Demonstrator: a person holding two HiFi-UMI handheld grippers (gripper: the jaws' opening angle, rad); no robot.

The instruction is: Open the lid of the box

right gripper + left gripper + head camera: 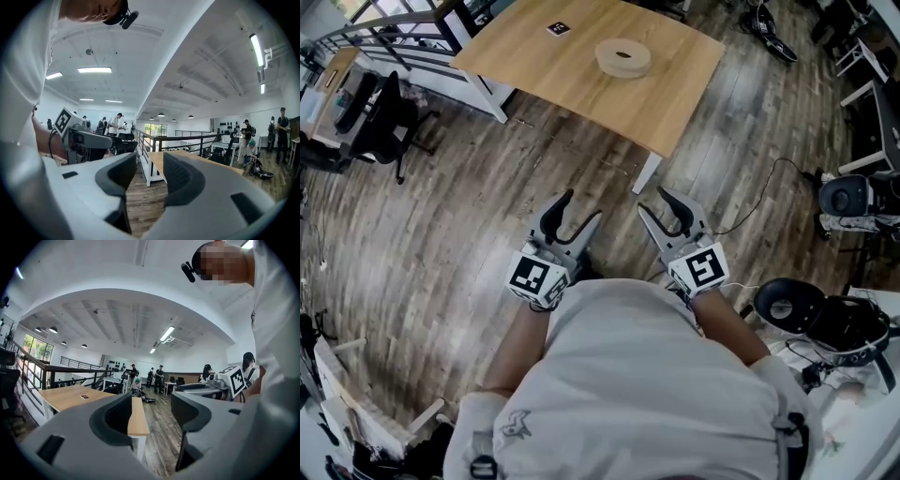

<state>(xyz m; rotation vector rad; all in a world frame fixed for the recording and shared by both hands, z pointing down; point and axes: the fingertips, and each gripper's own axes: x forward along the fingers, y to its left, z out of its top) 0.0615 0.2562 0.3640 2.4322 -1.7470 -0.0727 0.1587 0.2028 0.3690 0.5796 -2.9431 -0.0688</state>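
Tan round box [623,58] sits on the wooden table [534,70], well ahead of the left gripper [581,208] and right gripper [653,202], neither clearly nearer, both jaws wide and empty.

The low round light-tan box [623,58], a dark oval spot at the centre of its flat top, sits upright on the far light wooden table [553,75], right of the middle.

The left gripper [581,208] and the right gripper [652,201] are held side by side, jaws parted, over the wooden floor [441,216]; a round box [623,57] is seen on the table [544,75] beyond.
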